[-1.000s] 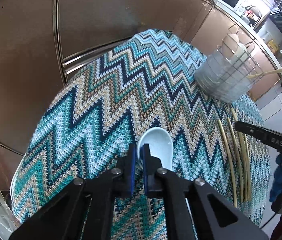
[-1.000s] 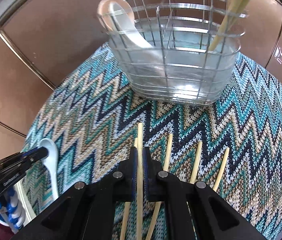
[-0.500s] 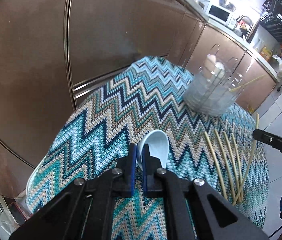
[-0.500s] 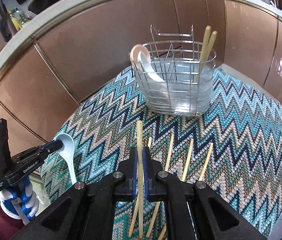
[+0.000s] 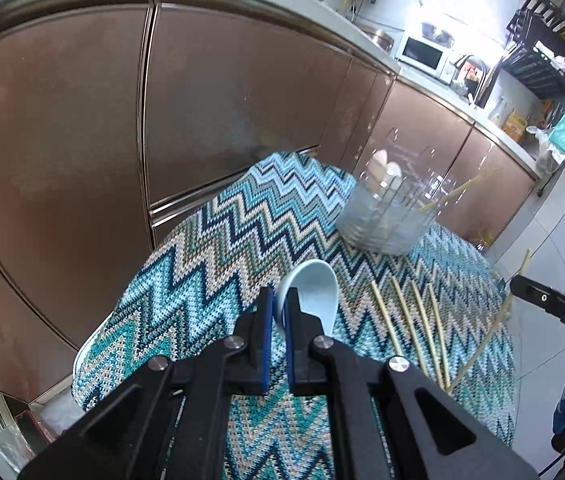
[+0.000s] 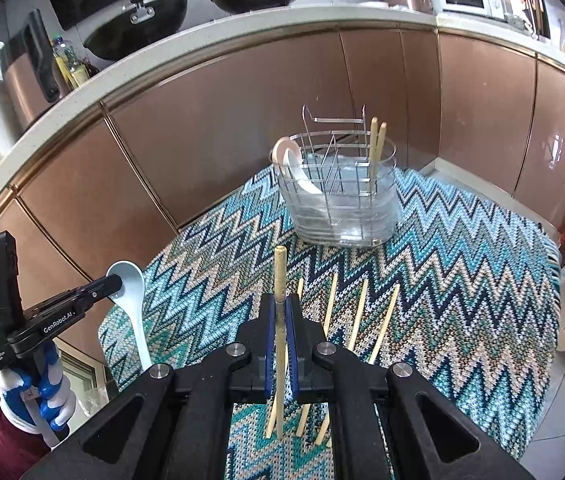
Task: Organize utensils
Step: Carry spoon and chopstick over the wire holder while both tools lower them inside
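a: so what's the left gripper [image 6: 116, 282] got?

b: jaws pinched on a pale blue spoon [image 6: 132, 304], held up off the zigzag cloth [image 6: 462, 280], handle hanging down.

a: and moving right?

b: right gripper [image 6: 281, 312] is clamped on one chopstick [image 6: 280, 280], pointing up. four loose chopsticks [image 6: 358, 312] lie on the cloth just beside it. wire caddy [image 6: 338, 200] sits further back with a pink spoon [image 6: 282, 152] in its left side and two chopsticks in its right.

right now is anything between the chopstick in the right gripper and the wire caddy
Nothing visible blocks it. The right gripper holds the chopstick above the zigzag cloth, with open cloth ahead up to the wire caddy. The loose chopsticks lie flat below.
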A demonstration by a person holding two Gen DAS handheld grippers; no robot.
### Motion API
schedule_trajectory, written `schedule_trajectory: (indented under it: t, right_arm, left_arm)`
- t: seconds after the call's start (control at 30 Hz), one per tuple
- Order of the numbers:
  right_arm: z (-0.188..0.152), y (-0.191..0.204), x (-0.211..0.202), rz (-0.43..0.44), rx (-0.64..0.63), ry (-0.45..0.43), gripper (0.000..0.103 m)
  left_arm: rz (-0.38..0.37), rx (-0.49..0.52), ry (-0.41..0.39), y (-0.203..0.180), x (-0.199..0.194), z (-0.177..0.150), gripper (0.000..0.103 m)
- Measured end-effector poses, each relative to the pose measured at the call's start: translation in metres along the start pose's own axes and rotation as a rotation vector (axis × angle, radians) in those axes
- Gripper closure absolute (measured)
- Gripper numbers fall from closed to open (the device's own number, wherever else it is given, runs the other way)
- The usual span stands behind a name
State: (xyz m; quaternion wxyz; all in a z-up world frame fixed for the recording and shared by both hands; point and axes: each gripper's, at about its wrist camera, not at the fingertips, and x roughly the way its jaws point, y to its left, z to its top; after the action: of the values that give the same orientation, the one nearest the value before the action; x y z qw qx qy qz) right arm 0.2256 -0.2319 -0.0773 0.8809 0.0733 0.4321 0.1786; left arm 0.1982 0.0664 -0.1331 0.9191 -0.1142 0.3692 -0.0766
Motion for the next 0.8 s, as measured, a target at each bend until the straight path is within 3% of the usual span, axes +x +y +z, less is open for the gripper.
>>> schedule_trajectory:
  t: [0.23, 0.57, 0.8]
  right_arm:
    - [0.018, -0.001, -0.032, 0.018, -0.008, -0.118, 0.097]
    - [0.09, -0.006, -0.059, 0.058, -0.03, -0.37, 0.097]
    - [0.138, -0.022, -0.041, -0.013, -0.068, -0.511, 0.097]
  left_arm:
    - [-0.027, -0.013, -0.092, -0.021, -0.023, 0.034, 0.098]
    - [-0.052, -0.025, -0.294, -0.075, -0.025, 0.124, 0.098]
    - [0.061, -0.036, -0.418, -0.114, 0.021, 0.167, 0.098]
